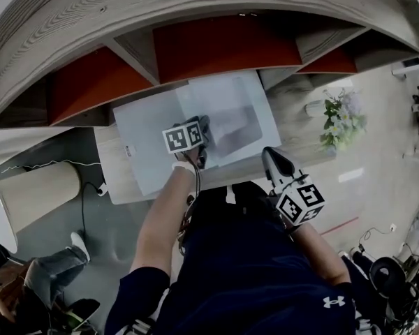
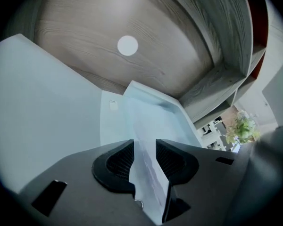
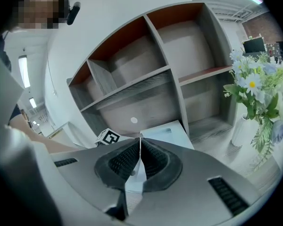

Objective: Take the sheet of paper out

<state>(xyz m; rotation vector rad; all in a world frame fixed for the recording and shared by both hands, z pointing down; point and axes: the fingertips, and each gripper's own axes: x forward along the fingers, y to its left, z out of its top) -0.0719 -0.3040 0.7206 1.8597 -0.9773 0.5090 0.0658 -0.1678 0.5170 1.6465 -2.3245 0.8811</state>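
I am holding the left gripper (image 2: pixel 144 149) wide open over the clear sleeve (image 1: pixel 143 128), an edge of the sheet of paper (image 2: pixel 153 119) standing unpinched between its pads, likely lining up a pinch, while the right gripper (image 3: pixel 140 147) is hanging shut, empty, well right of it.

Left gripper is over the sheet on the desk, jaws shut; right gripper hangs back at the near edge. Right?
One thing is wrong: the left gripper has its jaws open, not shut. The left gripper view shows them apart, with the sheet in the gap. The rest stands: it is over the sheet on the desk, and the right gripper hangs back at the near edge.
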